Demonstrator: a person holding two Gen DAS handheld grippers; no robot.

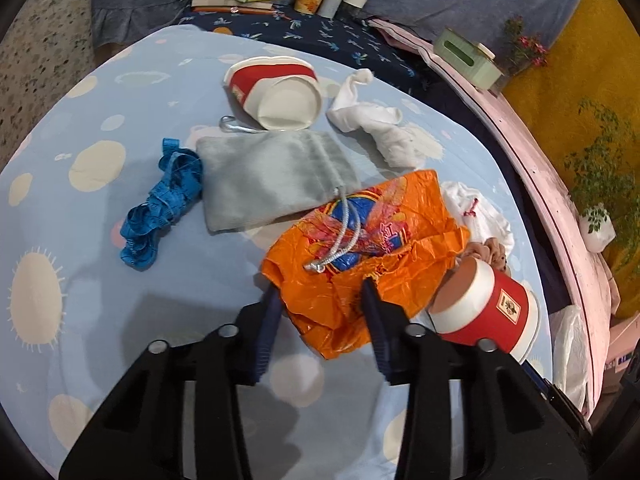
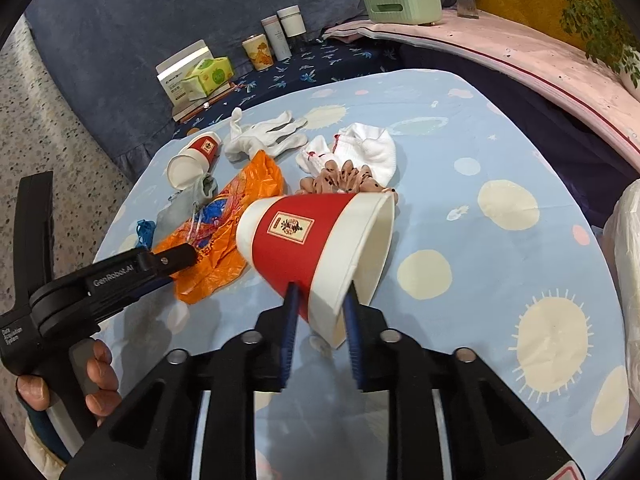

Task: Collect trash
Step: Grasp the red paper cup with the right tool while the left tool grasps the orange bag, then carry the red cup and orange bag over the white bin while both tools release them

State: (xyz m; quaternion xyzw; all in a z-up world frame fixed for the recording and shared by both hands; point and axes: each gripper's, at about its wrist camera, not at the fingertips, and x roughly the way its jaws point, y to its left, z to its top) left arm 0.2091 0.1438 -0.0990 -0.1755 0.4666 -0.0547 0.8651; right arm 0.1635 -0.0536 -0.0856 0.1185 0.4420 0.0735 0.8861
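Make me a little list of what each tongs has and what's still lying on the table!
left tongs: closed on the orange plastic bag
right tongs: gripping the rim of a red and white paper cup, tilted
still lying: second paper cup on its side, grey pouch, blue tape, white glove, white sock
surface: blue spotted cloth

We've got a blue measuring tape (image 1: 160, 208) bunched up just left of a grey drawstring pouch (image 1: 272, 178) on the spotty blue sheet (image 1: 100, 320). White gloves (image 2: 264, 136), a white sock (image 2: 360, 152) and a pink scrunchie (image 2: 344, 178) sit further back. Behind them we see a tissue pack (image 2: 208, 76), three canisters (image 2: 276, 40) and a green box (image 2: 404, 4).
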